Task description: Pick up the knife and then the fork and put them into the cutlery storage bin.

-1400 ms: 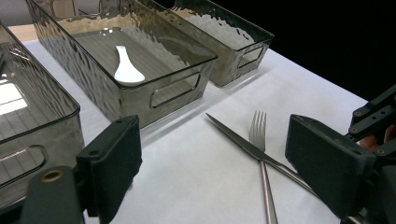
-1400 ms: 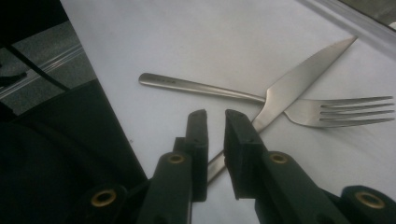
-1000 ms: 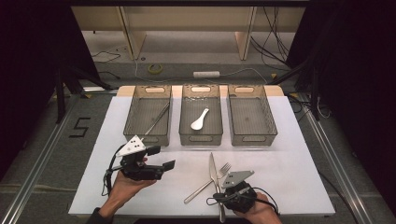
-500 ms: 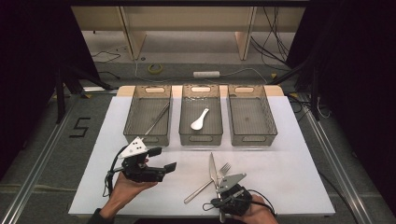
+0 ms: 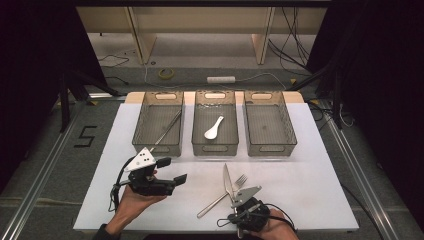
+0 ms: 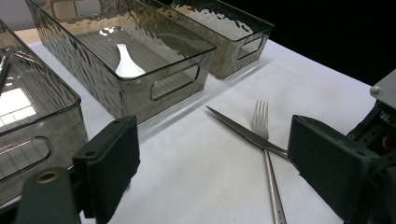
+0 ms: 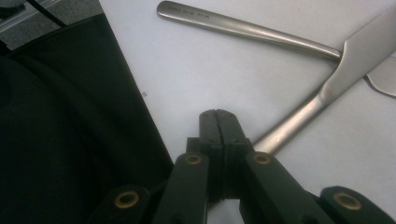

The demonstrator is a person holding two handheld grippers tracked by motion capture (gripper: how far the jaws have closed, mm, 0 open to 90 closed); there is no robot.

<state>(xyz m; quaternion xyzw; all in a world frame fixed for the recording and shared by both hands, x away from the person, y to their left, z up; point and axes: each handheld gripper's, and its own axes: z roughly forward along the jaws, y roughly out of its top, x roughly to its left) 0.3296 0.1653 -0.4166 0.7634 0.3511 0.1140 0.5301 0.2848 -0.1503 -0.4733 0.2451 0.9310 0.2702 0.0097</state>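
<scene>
White paper covers the table [image 5: 310,165] in front of you, and your right gripper [image 7: 218,122] sits at its near edge with its jaws pressed fully together on nothing. Just beside those tips lies the handle end of the steel table knife [image 7: 322,100], its long axis running away from you toward the bins, with the steel fork [image 5: 222,196] crossed under it on a slant. Your right hand is plainly the nearer one; I judge you must open before closing across that handle. Your left gripper [image 5: 175,174] hovers off to the side, jaws wide apart and empty. Farther off stand three smoky clear plastic bins [image 5: 216,148]; the middle one holds a white ceramic spoon [image 5: 213,128], the left a thin rod-like utensil [image 5: 167,130] too small to identify.
</scene>
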